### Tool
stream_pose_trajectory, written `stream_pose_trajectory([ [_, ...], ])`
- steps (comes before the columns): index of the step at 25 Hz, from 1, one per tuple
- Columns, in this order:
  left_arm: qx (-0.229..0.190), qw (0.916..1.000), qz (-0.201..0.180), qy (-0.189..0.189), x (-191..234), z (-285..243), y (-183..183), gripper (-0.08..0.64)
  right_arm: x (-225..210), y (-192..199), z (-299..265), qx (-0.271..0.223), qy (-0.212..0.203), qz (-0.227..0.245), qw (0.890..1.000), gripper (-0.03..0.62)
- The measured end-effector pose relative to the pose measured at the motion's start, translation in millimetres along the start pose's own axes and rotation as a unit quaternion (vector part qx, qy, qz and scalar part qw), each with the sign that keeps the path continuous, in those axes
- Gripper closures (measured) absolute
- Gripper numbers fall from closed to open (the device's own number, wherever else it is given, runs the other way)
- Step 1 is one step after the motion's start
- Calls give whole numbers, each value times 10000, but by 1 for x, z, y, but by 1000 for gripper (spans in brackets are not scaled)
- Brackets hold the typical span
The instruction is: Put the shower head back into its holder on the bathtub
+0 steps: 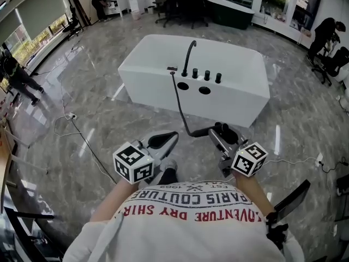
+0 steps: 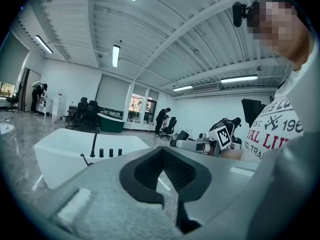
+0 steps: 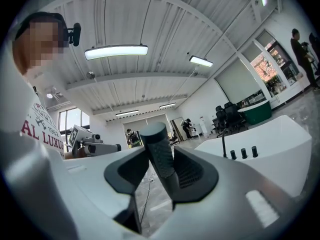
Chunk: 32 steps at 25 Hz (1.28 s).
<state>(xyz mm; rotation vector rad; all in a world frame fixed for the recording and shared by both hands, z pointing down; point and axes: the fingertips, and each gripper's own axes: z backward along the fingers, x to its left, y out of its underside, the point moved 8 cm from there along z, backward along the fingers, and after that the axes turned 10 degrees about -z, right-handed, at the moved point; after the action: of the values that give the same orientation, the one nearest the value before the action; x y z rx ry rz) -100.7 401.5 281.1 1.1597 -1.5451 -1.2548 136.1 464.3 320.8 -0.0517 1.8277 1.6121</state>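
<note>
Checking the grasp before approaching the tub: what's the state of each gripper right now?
Left gripper: shut, nothing between its jaws.
Right gripper: shut on the shower head.

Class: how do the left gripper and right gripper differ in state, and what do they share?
Left gripper: fingers shut together, empty. Right gripper: fingers wide apart, clamped on the shower head. A hose runs from the right gripper's load to the bathtub; none from the left gripper. Both carry marker cubes.
</note>
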Motion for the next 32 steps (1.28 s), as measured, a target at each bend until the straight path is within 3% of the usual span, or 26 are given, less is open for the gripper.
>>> stream_pose_trajectory([
  [5,70,9999,-2,105,33,-16,9,558,-21,-2,-29,-26,-3,-128,9999,442],
  [13,239,9989,306,276,125,-53,24,558,-66,-20,-94,-16,132,-286,9995,443],
  [18,358,9971,534,401,217,-82,16,558,-103,-47,-167,53,344,-478,9983,443],
  [25,316,9956,737,480,319,-108,18,558,-147,-71,-252,149,523,-552,9970,443],
  [32,38,9958,692,597,378,-111,18,558,-163,-98,-309,-9,541,-574,9969,443],
])
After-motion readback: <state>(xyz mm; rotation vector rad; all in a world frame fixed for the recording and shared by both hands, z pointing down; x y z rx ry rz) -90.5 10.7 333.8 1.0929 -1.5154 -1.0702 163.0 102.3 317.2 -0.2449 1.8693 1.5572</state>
